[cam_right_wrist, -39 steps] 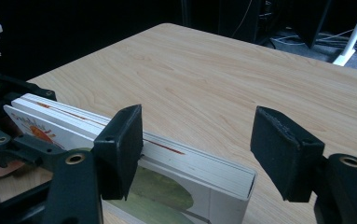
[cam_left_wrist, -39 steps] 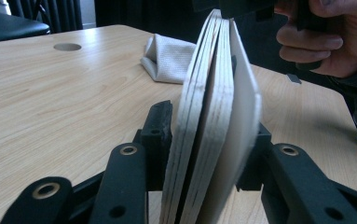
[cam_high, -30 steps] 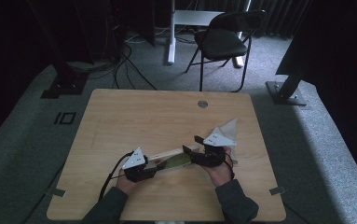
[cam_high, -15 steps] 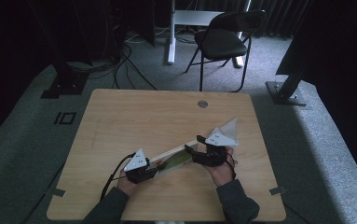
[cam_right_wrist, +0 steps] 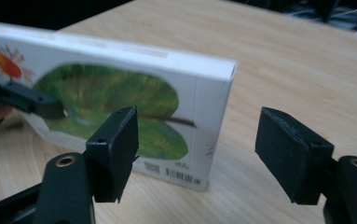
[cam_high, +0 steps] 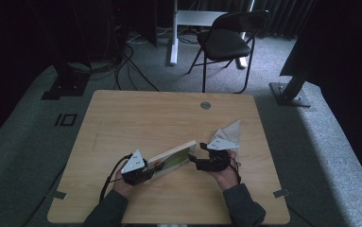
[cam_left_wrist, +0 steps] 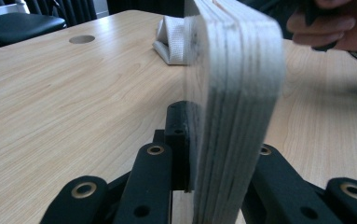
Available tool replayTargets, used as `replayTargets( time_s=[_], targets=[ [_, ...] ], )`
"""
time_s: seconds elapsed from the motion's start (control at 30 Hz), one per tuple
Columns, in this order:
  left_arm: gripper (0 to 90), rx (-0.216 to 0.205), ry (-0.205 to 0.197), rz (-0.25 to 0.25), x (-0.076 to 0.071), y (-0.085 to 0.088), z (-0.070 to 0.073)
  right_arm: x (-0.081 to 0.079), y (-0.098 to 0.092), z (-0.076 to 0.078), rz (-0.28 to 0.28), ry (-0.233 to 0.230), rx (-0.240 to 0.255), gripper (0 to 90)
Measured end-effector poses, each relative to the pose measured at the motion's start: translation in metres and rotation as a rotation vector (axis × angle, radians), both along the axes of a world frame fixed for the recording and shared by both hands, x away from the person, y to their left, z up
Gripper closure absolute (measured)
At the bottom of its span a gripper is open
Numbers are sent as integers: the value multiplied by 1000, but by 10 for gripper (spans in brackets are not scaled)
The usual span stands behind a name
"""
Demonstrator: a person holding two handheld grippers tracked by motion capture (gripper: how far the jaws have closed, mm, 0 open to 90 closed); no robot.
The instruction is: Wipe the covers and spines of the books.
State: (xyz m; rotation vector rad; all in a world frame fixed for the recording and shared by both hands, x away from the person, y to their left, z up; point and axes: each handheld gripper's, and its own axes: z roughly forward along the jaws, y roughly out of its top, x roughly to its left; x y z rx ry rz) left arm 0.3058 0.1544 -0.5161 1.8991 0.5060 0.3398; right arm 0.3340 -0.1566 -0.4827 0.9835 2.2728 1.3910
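- Now the left tongs (cam_high: 156, 166) are clamped on a thick board book (cam_high: 173, 159), their black jaws pressing both faces of it at its near-left end, as the left gripper view shows against the stacked page edges (cam_left_wrist: 234, 116).
- Held so, the book lies slanted across the near middle of the wooden bench (cam_high: 145, 118), between the two hands.
- Meanwhile the right tongs (cam_high: 193, 160) sit at the book's other end; their jaws have just been opening and stand wide apart, pressing on nothing.
- From the right gripper view, the book's back cover (cam_right_wrist: 120, 107) shows a green leaf picture, a sun and a barcode, with the corner just beyond the left jaw.
- A folded white cloth (cam_high: 228, 134) lies on the bench just behind the right hand (cam_high: 223, 172).
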Motion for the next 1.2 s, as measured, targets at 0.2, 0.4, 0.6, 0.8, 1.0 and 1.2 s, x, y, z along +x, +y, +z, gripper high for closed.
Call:
replayTargets(
  time_s=[0.2, 0.4, 0.6, 0.8, 1.0, 1.2],
  targets=[
    [793, -27, 6, -6, -1, 0, 3, 4, 11, -14, 49, 48, -35, 296],
    [792, -90, 19, -8, -1, 3, 8, 5, 17, -26, 81, 111, -73, 319],
    [787, -138, 21, -15, -1, 2, 8, 5, 18, -29, 91, 145, -96, 342],
    [776, -172, 16, -20, -1, -2, 7, 4, 18, -29, 97, 159, -78, 367],
    [767, -162, 17, -23, -2, -6, 4, 3, 19, -29, 102, 167, -65, 372],
    [762, -139, 20, -17, -2, -11, 2, 1, 24, -29, 119, 160, -70, 381]
  ],
)
